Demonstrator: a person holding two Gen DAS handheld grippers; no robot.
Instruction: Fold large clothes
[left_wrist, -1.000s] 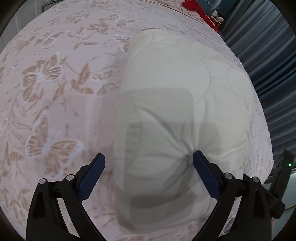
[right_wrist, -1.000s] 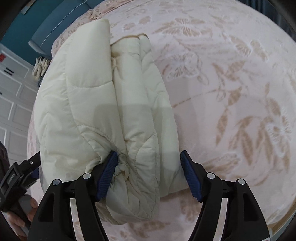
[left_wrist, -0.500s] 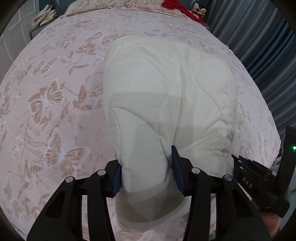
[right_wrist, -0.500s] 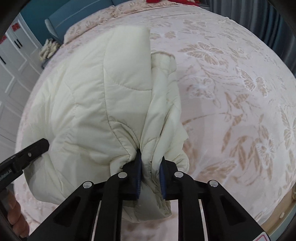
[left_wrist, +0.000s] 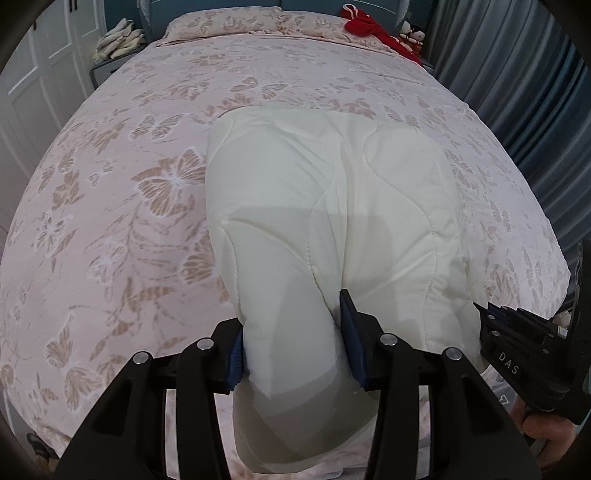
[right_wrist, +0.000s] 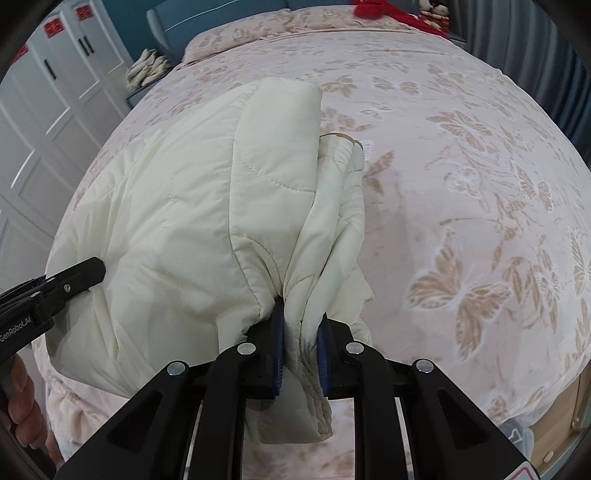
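A cream quilted padded jacket (left_wrist: 332, 206) lies folded on the pink butterfly-print bedspread (left_wrist: 110, 221). My left gripper (left_wrist: 293, 343) is shut on its near left corner, with a thick roll of fabric between the blue pads. My right gripper (right_wrist: 301, 339) is shut on the bunched near right edge of the jacket (right_wrist: 184, 206). The near end is lifted off the bed while the far end rests on it. The right gripper shows at the right edge of the left wrist view (left_wrist: 517, 354), and the left gripper at the left edge of the right wrist view (right_wrist: 55, 288).
A pillow (left_wrist: 236, 22) and a red garment (left_wrist: 373, 29) lie at the head of the bed. Grey curtains (left_wrist: 517, 74) hang on the right, white wardrobe doors (right_wrist: 48, 110) on the left. The bed's wooden corner (right_wrist: 576, 402) shows at lower right.
Both grippers have gone from open around the jacket's near edge to shut on it. They have lifted and pulled back, so more of the bed shows.
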